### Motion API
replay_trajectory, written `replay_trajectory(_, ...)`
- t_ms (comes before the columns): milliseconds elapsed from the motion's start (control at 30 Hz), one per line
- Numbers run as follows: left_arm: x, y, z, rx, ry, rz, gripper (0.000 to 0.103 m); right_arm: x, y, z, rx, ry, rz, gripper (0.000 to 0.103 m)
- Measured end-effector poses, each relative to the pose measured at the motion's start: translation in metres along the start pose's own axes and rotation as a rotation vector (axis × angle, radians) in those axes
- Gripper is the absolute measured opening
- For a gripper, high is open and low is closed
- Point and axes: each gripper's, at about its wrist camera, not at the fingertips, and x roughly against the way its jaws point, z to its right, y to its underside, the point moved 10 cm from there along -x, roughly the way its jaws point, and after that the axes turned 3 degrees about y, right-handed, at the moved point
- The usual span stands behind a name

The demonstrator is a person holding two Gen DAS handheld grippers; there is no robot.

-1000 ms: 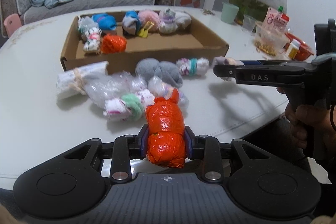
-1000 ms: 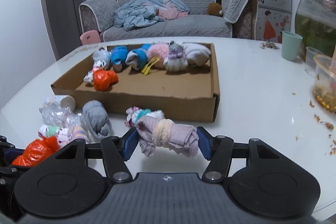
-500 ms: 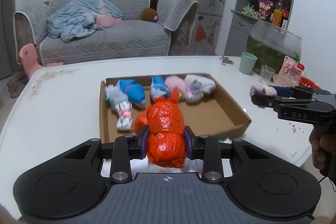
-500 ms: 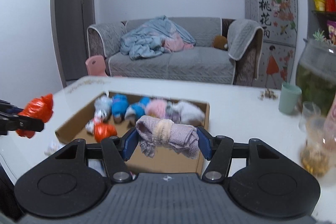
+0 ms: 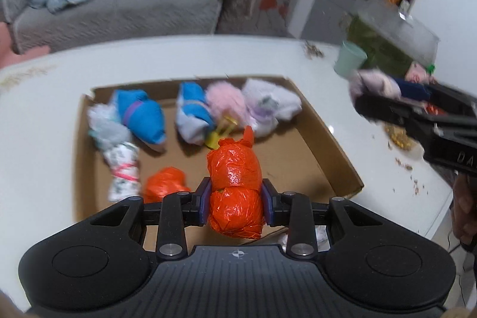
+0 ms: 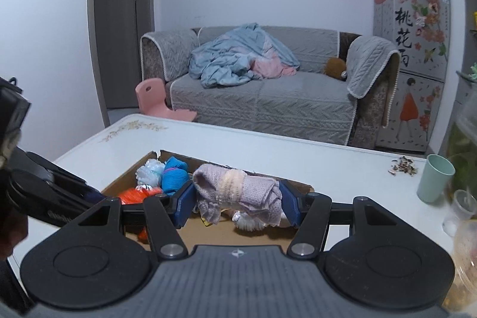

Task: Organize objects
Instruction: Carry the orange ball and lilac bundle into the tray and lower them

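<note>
My left gripper (image 5: 235,206) is shut on an orange plastic-bag bundle (image 5: 235,189) and hangs over the near part of the cardboard box (image 5: 337,151). Inside the box lie another orange bundle (image 5: 165,184), a blue roll (image 5: 140,115), a pink fluffy roll (image 5: 225,100) and several pale rolls. My right gripper (image 6: 237,201) is shut on a mauve rolled sock (image 6: 238,192) tied with a cream band, held above the box's near right side. In the left wrist view the right gripper (image 5: 417,112) comes in from the right, beside the box.
The box sits on a white table (image 6: 268,148). A mint cup (image 6: 433,181), a clear cup (image 6: 460,207), scattered seeds (image 6: 402,166) and a snack container (image 5: 396,136) stand at the right. Beyond the table are a grey sofa (image 6: 268,97) and a pink stool (image 6: 155,99).
Both grippers rose and moved forward from the loose bundles at the table's front to above the box, each keeping its bundle. The loose items are out of sight.
</note>
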Motion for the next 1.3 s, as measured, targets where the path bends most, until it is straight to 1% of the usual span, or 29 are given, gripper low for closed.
replay_trajectory(133, -0.033, 0.012, -0.017, 0.011, -0.013, -0.105, 0.04, -0.009, 0.004, -0.004, 0.013, -0.015, -0.026, 0.056)
replay_trajectory(233, -0.049, 0.015, -0.037, 0.02, -0.054, -0.14, 0.04, -0.015, 0.009, -0.008, 0.019, -0.026, -0.046, 0.056)
replay_trajectory(367, -0.058, 0.01, -0.053, 0.021, -0.096, -0.133, 0.04, -0.029, 0.017, -0.017, 0.042, -0.054, -0.08, 0.056)
replay_trajectory(433, -0.061, 0.007, -0.058, 0.031, -0.103, -0.12, 0.04, -0.037, 0.022, -0.025, 0.074, -0.074, -0.097, 0.056)
replay_trajectory(633, -0.063, -0.002, -0.066, 0.082, -0.111, -0.079, 0.04, -0.063, 0.035, -0.046, 0.249, -0.129, -0.132, 0.056)
replay_trajectory(767, -0.067, -0.005, -0.069, 0.12, -0.107, -0.076, 0.04, -0.074, 0.04, -0.06, 0.362, -0.163, -0.151, 0.056)
replay_trajectory(900, -0.067, -0.004, -0.069, 0.126, -0.109, -0.075, 0.04, -0.08, 0.05, -0.07, 0.449, -0.19, -0.177, 0.056)
replay_trajectory(1100, -0.072, -0.005, -0.066, 0.083, -0.133, -0.075, 0.04, -0.09, 0.058, -0.072, 0.498, -0.212, -0.217, 0.056)
replay_trajectory(1300, -0.074, -0.004, -0.066, 0.071, -0.143, -0.075, 0.04, -0.1, 0.064, -0.072, 0.529, -0.232, -0.256, 0.056)
